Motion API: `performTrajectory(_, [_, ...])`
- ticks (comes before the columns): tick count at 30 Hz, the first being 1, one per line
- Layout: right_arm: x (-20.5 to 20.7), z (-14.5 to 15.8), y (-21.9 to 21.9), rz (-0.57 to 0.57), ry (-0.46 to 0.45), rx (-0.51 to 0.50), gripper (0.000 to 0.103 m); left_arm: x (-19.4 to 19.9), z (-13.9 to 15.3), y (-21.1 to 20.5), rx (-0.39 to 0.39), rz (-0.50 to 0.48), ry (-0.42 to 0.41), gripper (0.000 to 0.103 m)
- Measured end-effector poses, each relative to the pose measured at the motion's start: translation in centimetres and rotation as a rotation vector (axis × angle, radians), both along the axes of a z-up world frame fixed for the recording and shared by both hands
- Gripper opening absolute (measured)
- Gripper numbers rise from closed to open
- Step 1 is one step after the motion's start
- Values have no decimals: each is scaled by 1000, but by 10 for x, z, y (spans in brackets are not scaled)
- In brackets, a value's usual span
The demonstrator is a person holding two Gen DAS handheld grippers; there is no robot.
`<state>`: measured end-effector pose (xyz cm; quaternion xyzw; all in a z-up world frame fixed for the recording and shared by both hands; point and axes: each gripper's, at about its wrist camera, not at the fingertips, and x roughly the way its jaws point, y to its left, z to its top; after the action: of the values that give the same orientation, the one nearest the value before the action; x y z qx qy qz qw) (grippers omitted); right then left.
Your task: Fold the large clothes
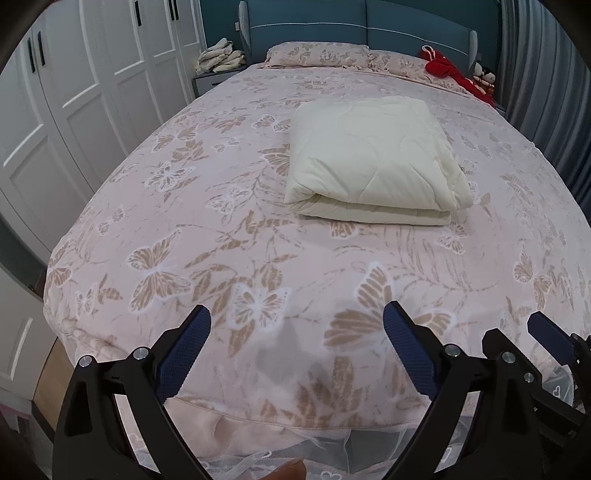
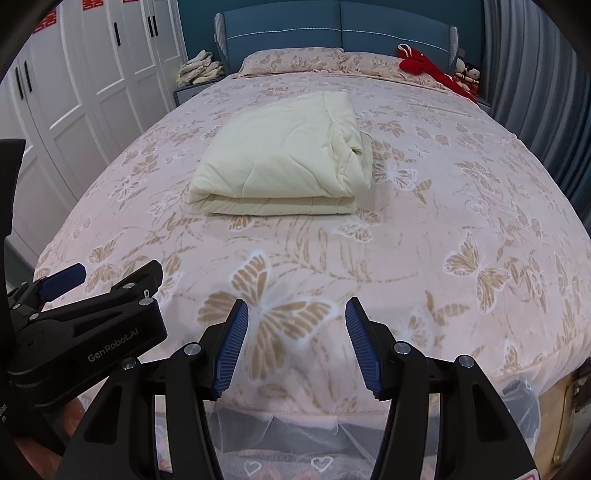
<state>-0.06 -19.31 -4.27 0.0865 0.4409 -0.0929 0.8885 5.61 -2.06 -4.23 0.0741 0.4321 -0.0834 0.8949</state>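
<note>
Both grippers hang over the foot of the bed point(image 1: 110, 229), side by side, nothing held. Left gripper point(image 1: 295, 354): jaws spread wide, only the butterfly-print bedspread point(image 2: 443, 221) between them. Right gripper point(image 2: 297, 343): jaws partly open, gap clear, empty too. Cream quilt point(image 1: 369, 158) sits folded into a thick rectangle mid-bed, well apart from both grippers, folded edge facing the cameras. Pillows point(image 2: 291, 61) lie against the blue headboard point(image 2: 332, 26). Red garment point(image 1: 448, 72) is at the far right corner by the pillows. White wardrobe point(image 1: 74, 96) stands left of the bed.
</note>
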Motion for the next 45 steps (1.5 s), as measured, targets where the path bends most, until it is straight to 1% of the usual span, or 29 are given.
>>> performTrajectory(5, [-6, 1, 3, -7, -1, 5, 54, -6, 2, 2, 16, 6, -11, 92])
performTrajectory(13, [-12, 7, 2, -21, -13, 7, 54, -14, 9, 1, 46, 12, -50, 92])
performTrajectory(19, [-16, 8, 3, -35, -18, 6, 54, -16, 9, 1, 45, 15, -44, 92])
performTrajectory(25, [-18, 9, 4, -39, -19, 2, 54, -18, 10, 0, 61, 18, -61, 92])
performTrajectory(45, [-18, 8, 3, -37, -20, 2, 54, -20, 13, 2, 71, 21, -72, 92])
